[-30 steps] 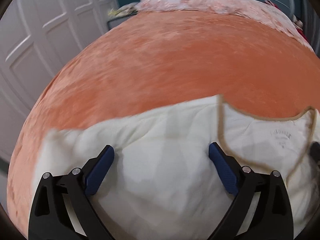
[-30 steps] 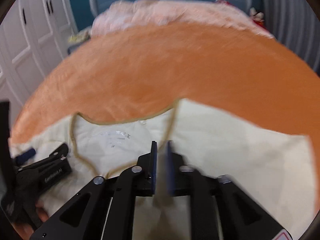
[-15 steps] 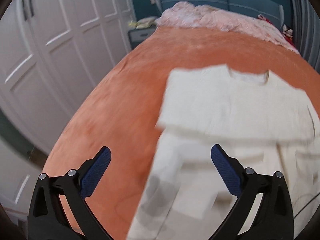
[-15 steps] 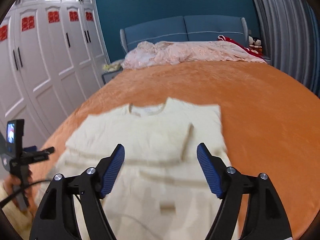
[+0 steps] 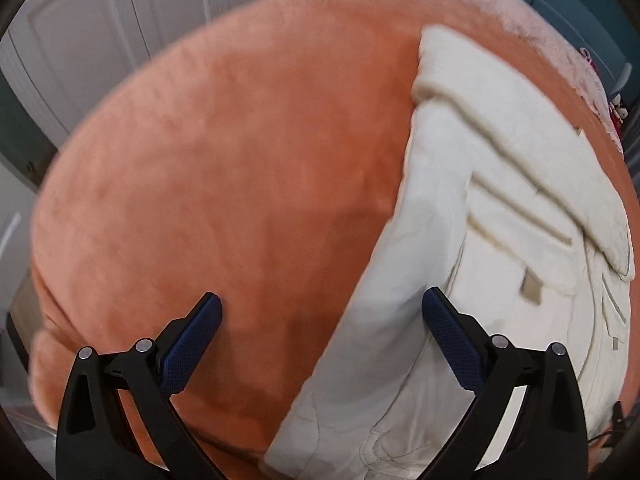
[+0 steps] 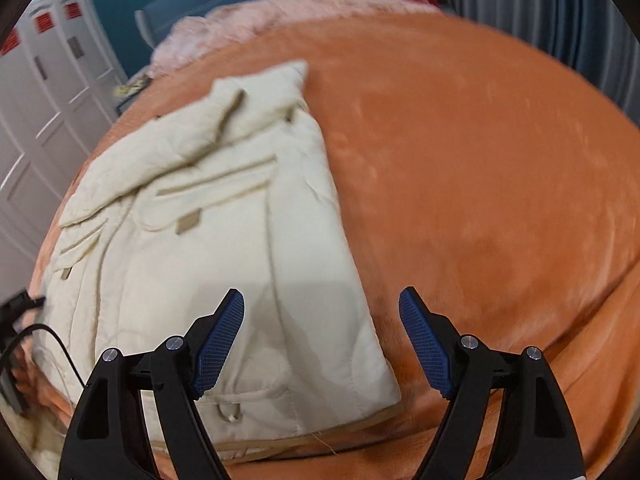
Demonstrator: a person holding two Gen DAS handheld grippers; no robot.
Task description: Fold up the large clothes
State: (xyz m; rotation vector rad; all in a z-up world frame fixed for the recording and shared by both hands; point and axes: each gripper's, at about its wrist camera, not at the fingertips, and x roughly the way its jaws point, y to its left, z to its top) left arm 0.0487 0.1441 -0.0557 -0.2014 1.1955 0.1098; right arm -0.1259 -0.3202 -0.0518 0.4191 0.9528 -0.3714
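Left gripper [image 5: 320, 322]: matte black plastic arms, triangular cut-outs in each, silver screw heads at the joints. Blue fingers [image 5: 190, 346], cross-hatched grip texture on the pads. Right gripper [image 6: 322, 318] is the same build: black frame, round silver screws, and dark blue fingertips [image 6: 426, 344] with that fine mesh pattern.

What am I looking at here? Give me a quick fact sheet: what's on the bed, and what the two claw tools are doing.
garment: cream padded coat, partly folded, lying flat
surface: orange bedspread
left gripper: open, empty, over the coat's edge
right gripper: open, empty, jaws have just been opening, over the coat's near corner
background: white wardrobe doors, pink bedding at the head
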